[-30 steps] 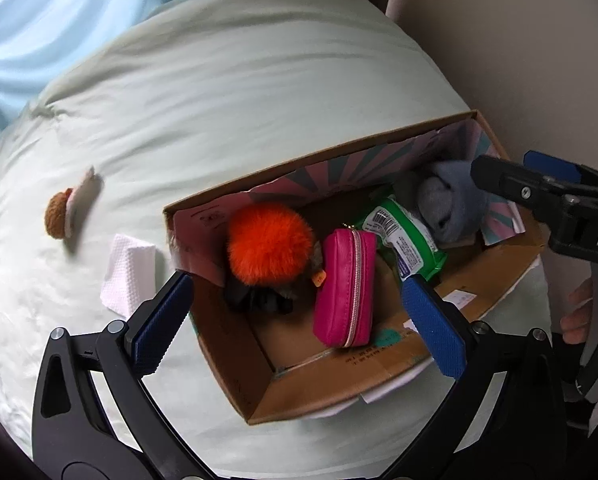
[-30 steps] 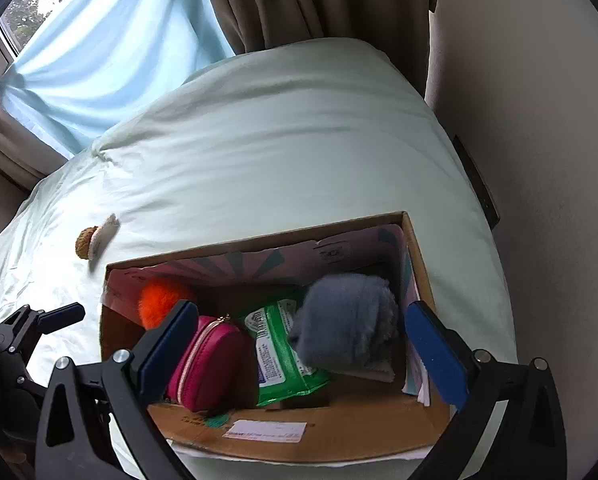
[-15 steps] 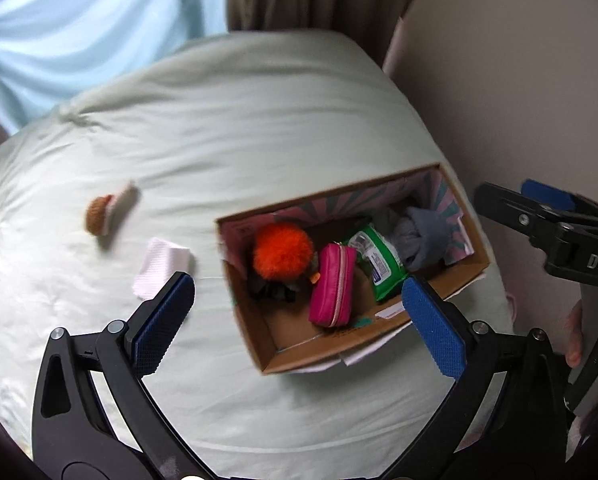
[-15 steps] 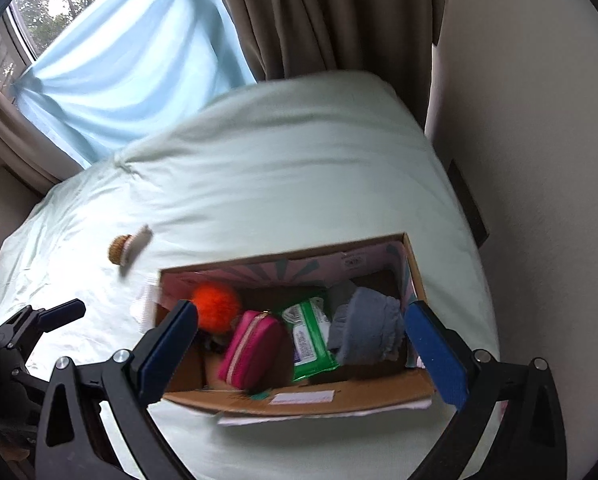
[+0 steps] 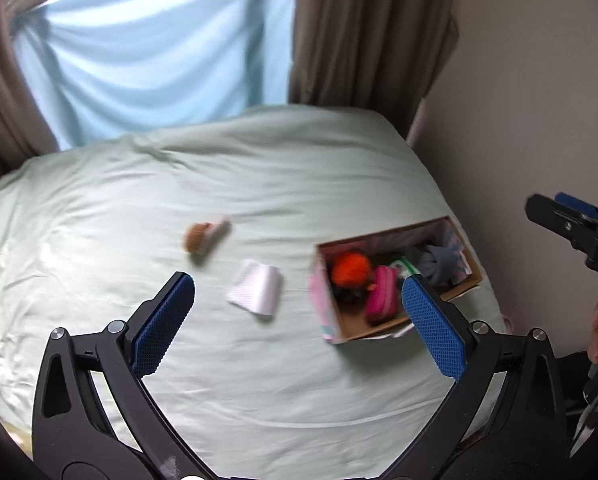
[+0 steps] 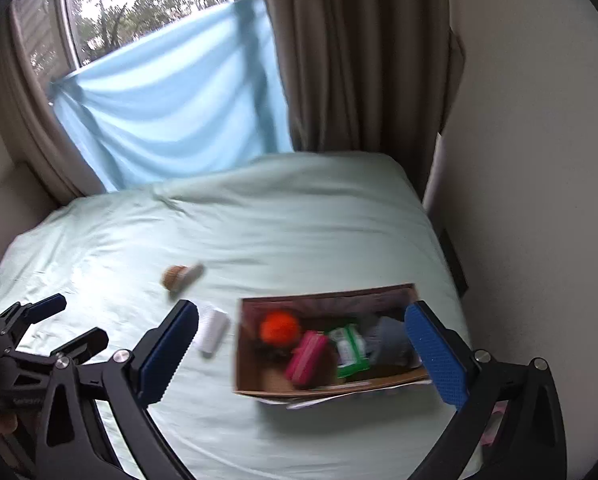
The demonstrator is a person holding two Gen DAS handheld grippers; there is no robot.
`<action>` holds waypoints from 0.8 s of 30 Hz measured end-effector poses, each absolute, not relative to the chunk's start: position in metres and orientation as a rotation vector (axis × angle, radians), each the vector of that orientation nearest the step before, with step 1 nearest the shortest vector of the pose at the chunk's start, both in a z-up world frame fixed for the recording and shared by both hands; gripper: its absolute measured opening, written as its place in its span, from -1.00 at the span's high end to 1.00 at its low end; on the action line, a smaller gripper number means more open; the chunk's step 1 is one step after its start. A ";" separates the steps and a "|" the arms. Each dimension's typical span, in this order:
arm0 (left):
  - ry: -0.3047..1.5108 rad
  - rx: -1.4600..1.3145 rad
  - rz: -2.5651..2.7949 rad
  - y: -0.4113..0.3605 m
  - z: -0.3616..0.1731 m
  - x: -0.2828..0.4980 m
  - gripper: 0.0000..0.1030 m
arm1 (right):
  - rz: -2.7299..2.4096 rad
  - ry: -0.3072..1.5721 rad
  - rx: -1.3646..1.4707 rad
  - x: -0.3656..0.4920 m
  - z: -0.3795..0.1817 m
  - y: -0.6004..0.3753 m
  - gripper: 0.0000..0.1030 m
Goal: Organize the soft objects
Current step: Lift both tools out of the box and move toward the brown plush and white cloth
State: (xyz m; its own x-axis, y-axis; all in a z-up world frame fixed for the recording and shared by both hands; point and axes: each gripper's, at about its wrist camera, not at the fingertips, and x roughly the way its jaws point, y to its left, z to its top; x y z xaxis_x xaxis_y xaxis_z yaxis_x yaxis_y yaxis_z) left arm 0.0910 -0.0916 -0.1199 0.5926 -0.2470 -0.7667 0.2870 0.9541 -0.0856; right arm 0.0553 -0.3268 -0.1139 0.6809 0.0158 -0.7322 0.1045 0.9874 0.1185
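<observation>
A cardboard box (image 5: 345,330) (image 6: 259,384) sits at the right side of a pale green bed. It holds an orange pompom (image 5: 351,268) (image 6: 279,327), a pink zip pouch (image 5: 381,294) (image 6: 307,358), a green wipes pack (image 6: 349,350) and a grey plush (image 5: 439,260) (image 6: 391,338). A white folded cloth (image 5: 255,287) (image 6: 213,330) and a brown-and-white soft toy (image 5: 205,236) (image 6: 181,275) lie on the sheet left of the box. My left gripper (image 5: 297,314) is open and empty, high above the cloth. My right gripper (image 6: 301,354) is open and empty, high above the box.
The bed (image 5: 219,184) runs back to a window with a light blue cloth (image 6: 171,108) and brown curtains (image 6: 359,60). A cream wall (image 6: 531,160) borders the bed on the right. The right gripper shows at the right edge of the left wrist view (image 5: 571,228).
Both grippers have pulled up and back from the box, so it looks much smaller. The left view has swung left toward the cloth and toy. Both stay open.
</observation>
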 end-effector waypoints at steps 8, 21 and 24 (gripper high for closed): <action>0.816 0.001 -0.221 0.017 -0.099 0.072 -1.00 | -0.041 0.754 0.148 0.029 -0.096 -0.238 -1.00; 0.857 0.030 -0.321 0.108 -0.123 0.098 -1.00 | -0.076 0.784 0.211 0.040 -0.129 -0.144 -1.00; 0.869 0.034 -0.370 0.120 -0.130 0.118 -1.00 | -0.109 0.792 0.211 0.046 -0.139 -0.127 -1.00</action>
